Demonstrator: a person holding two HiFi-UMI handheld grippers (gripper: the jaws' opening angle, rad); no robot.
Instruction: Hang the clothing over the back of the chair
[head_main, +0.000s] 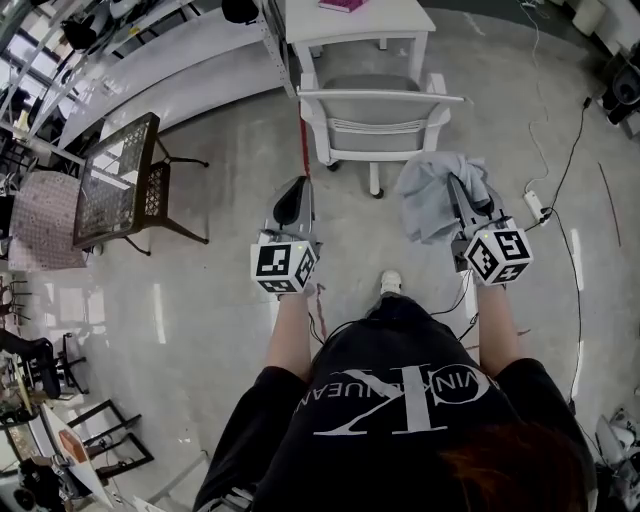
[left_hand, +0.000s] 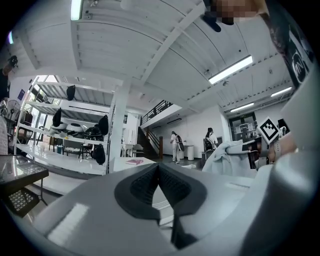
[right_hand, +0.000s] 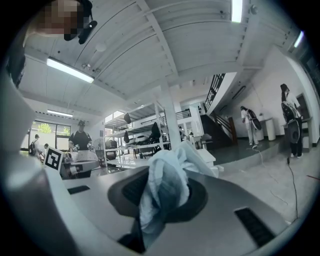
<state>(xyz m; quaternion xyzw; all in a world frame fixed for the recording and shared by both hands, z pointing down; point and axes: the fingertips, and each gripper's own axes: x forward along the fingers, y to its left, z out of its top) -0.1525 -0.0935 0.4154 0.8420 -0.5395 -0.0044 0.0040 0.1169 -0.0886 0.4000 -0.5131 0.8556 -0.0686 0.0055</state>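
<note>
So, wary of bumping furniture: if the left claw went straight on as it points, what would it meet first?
Likely the backrest of the white chair; its slats show beyond the left claw, though depth is unclear.

Pale blue-grey clothing (head_main: 432, 192), white chair (head_main: 378, 115)

We see our left tool (left_hand: 159, 169) with jaws pressed together, nothing between them; pale clothing (left_hand: 226, 156) is bunched off right, a white table (left_hand: 121, 164) ahead.
</note>
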